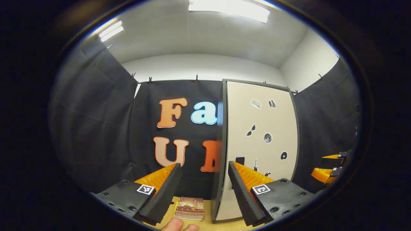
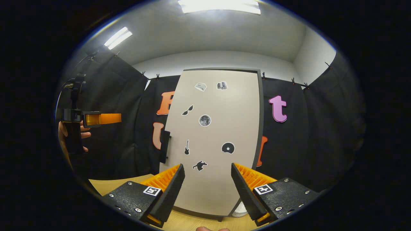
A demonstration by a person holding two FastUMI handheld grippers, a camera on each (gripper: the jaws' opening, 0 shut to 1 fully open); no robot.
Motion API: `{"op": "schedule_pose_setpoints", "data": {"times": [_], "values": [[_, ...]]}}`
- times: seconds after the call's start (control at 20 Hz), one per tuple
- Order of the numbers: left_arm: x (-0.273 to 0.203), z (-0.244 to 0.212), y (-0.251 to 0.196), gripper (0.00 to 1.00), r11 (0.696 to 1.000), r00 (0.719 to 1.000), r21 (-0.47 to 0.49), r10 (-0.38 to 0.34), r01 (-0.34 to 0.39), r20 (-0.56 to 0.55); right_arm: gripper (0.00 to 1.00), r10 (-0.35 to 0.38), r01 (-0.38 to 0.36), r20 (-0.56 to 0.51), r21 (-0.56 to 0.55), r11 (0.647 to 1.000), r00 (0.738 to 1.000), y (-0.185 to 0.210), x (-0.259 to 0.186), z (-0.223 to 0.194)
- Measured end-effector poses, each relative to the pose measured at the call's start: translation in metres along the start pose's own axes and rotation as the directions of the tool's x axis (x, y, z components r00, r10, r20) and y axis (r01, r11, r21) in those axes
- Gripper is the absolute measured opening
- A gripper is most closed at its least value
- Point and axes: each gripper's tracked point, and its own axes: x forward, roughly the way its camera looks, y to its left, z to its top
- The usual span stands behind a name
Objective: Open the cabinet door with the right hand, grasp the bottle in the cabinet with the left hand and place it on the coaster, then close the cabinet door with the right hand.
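Both your grippers have their jaws spread wide with nothing between them. Your left gripper (image 1: 204, 187) hangs above the wooden table (image 1: 207, 221), and a fingertip (image 1: 175, 224) of your hand shows at the bottom edge of the left gripper view. Just past its fingers a small book-like pad (image 1: 189, 208) lies flat on the table; I cannot tell if that is the coaster. Beyond the pad the cabinet (image 1: 221, 179) stands upright on the table, its dark side edge facing you and its pale door (image 1: 260, 144) shut, dotted with small stickers. A dark handle (image 1: 240, 160) sits low on the door near its left edge. Far to the right in that view your right gripper (image 1: 330, 168) shows side-on.

Your right gripper (image 2: 207, 189) points straight at the door (image 2: 215, 134), held apart from it, with the handle (image 2: 164, 146) up and to the left of its fingers. Something white (image 2: 239, 211) peeks out at the cabinet's lower right corner, too hidden to name. Off to the left in the right gripper view your left gripper (image 2: 106, 118) is held level in your hand (image 2: 72, 136), well away from the cabinet. You cannot see the bottle while the door is closed.
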Motion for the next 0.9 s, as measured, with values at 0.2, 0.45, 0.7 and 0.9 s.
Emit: {"op": "schedule_pose_setpoints", "data": {"times": [0.2, 0.45, 0.7, 0.9], "values": [[-0.008, 0.022, 0.0, 0.9, 1.0, 1.0, -0.019, 0.009, -0.009, 0.013, 0.92, -0.039, 0.038, 0.005, 0.07, 0.997, 0.999, -0.021, -0.011, 0.021], [-0.011, 0.046, -0.006, 0.89, 0.999, 0.999, -0.042, -0.012, 0.013, 0.033, 0.92, -0.07, 0.068, 0.027, 0.059, 0.996, 0.997, -0.033, -0.015, 0.043], [-0.017, 0.045, -0.013, 0.89, 0.999, 0.999, -0.011, -0.032, 0.032, 0.033, 0.92, -0.065, 0.063, 0.054, 0.045, 0.997, 0.996, -0.03, -0.021, 0.05], [-0.014, 0.039, -0.017, 0.95, 0.998, 0.999, 0.052, -0.028, 0.026, 0.027, 0.92, -0.078, 0.073, 0.065, 0.082, 0.994, 0.995, -0.037, -0.02, 0.057]]}}
